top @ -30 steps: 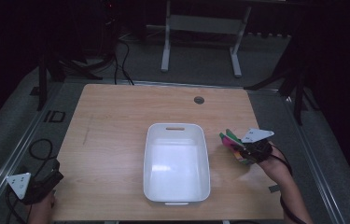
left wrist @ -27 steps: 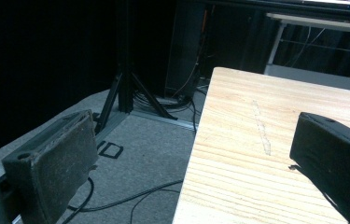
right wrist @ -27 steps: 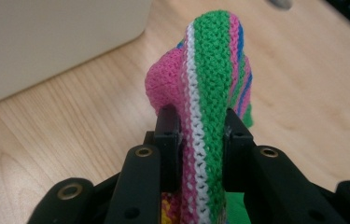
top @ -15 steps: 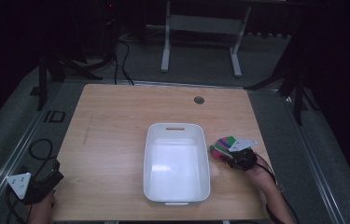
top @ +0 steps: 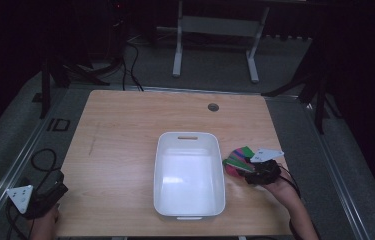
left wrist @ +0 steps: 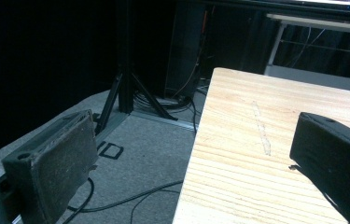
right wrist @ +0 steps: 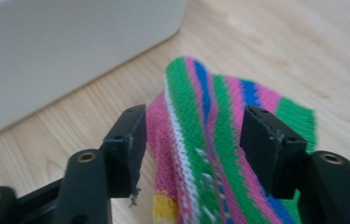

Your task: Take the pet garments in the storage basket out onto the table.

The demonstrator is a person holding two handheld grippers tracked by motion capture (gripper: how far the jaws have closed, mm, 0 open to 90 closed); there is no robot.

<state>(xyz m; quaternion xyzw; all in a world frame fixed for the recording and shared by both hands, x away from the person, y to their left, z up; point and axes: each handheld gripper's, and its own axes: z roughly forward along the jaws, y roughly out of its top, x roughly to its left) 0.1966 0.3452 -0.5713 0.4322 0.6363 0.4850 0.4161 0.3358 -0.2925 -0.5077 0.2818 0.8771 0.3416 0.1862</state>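
A striped knitted cloth (top: pixel 237 160) in pink, green, blue and white lies on the wooden table (top: pixel 125 150), just right of a white tub (top: pixel 189 135). My right gripper (top: pixel 245 169) is low over it. In the right gripper view the cloth (right wrist: pixel 200 154) runs between the two black jaws, which have just been opening and now stand apart, not pressing on it. The tub's wall (right wrist: pixel 70 42) rises close behind. My left gripper (top: pixel 57 192) hangs at the table's front left corner. Its jaws (left wrist: pixel 191 154) stand wide apart with nothing between them.
The tub is empty and stands in the middle of the table. A round cable hole (top: pixel 213 107) sits near the far edge. Cables (left wrist: pixel 130 200) lie on the grey floor to the left. A white frame (top: pixel 215 25) stands behind the table.
My right hand has come down and toward the near edge with the striped cloth, which now rests on the table beside the tub. The left hand has stayed still.
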